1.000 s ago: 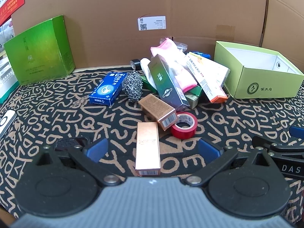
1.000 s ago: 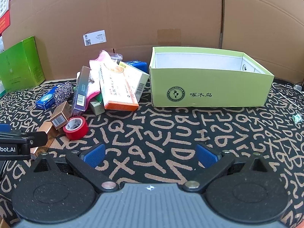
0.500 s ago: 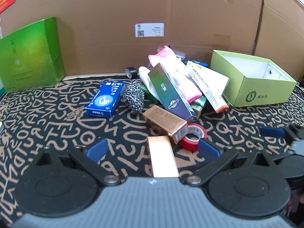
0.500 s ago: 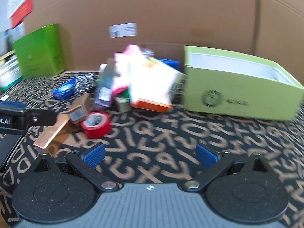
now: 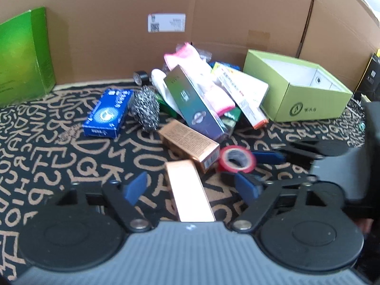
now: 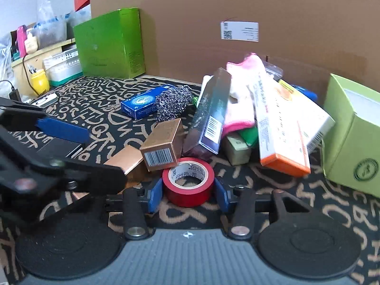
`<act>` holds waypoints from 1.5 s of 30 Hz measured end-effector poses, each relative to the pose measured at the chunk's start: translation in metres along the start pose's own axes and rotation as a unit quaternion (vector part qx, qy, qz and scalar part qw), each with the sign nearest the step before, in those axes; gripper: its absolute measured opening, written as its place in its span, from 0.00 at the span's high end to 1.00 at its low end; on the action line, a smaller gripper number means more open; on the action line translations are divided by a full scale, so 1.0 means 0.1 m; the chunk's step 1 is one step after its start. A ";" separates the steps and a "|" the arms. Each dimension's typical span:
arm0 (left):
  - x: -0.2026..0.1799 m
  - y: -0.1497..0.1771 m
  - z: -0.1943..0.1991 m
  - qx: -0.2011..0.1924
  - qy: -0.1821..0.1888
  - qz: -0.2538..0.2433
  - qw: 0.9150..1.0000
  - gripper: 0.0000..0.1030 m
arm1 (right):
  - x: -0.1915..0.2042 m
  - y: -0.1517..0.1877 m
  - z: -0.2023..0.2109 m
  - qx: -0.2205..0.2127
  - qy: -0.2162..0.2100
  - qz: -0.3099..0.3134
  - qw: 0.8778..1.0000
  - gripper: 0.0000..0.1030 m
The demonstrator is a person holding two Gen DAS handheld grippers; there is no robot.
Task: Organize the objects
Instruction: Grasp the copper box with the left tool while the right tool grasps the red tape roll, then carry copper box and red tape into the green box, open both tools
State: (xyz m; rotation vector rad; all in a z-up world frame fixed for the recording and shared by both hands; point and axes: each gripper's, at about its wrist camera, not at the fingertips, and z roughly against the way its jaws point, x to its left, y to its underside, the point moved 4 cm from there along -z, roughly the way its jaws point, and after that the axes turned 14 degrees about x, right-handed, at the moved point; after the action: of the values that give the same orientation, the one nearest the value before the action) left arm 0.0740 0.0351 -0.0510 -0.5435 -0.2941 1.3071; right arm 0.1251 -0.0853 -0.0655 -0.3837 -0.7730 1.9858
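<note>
A red tape roll (image 6: 188,181) lies on the lettered mat between the blue pads of my right gripper (image 6: 188,193), which closes around it; the pads sit at its sides. The roll also shows in the left wrist view (image 5: 236,159). My left gripper (image 5: 192,187) is open, straddling a flat copper box (image 5: 190,197) without touching it. A second copper box (image 5: 188,143) lies beside the roll. Behind is a pile with a dark long box (image 5: 194,102), a pink cloth (image 5: 187,57), an orange-ended box (image 6: 277,128), a steel scourer (image 5: 144,108) and a blue box (image 5: 108,114).
An open light-green box (image 5: 296,90) stands at the right. A tall green box (image 6: 111,44) stands at the back left against a cardboard wall (image 5: 118,23). A shelf with bottles and a yellow jar (image 6: 39,83) is at the far left.
My right gripper has swung left and moved forward onto the red tape roll, its fingers narrowing around it. My left gripper has shifted a little, the flat copper box staying between its open fingers.
</note>
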 end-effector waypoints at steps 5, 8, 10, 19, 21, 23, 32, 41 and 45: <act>-0.04 0.04 -0.18 0.029 0.001 0.004 1.000 0.55 | -0.15 0.27 0.25 0.008 0.029 -0.039 0.999 0.51; -0.08 0.04 -0.24 0.044 0.028 0.007 0.999 0.70 | -0.26 0.45 0.40 0.014 0.051 -0.062 0.997 0.51; -0.21 0.05 -0.27 0.051 0.067 -0.006 0.996 0.70 | -0.31 0.55 0.49 0.016 0.056 -0.071 0.996 0.51; -0.41 0.08 -0.31 0.055 0.016 -0.046 0.997 0.62 | -0.35 0.58 0.56 0.008 0.060 -0.075 0.995 0.45; -0.38 0.09 -0.29 0.056 0.018 -0.045 0.997 0.70 | -0.36 0.58 0.53 0.010 0.056 -0.075 0.996 0.45; -0.41 0.08 -0.27 0.056 0.018 -0.047 0.997 0.70 | -0.36 0.59 0.50 0.012 0.054 -0.077 0.996 0.51; -0.77 -0.42 0.11 0.000 0.097 -0.083 0.992 0.70 | -0.60 0.49 0.89 -0.036 0.048 -0.108 0.992 0.51; -1.29 -1.62 0.03 -0.050 0.125 -0.077 0.988 0.70 | -1.31 -0.21 1.33 -0.098 0.161 -0.086 0.978 0.51; -1.54 -2.05 -0.33 -0.034 0.123 -0.066 0.990 0.70 | -1.77 -0.49 1.09 -0.059 0.200 -0.090 0.974 0.51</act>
State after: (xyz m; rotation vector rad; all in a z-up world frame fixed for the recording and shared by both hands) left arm 0.2227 -0.1537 0.0457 -0.7228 -0.1675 1.0929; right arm 0.1886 -0.2593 0.0411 -0.7317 -0.6435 1.6255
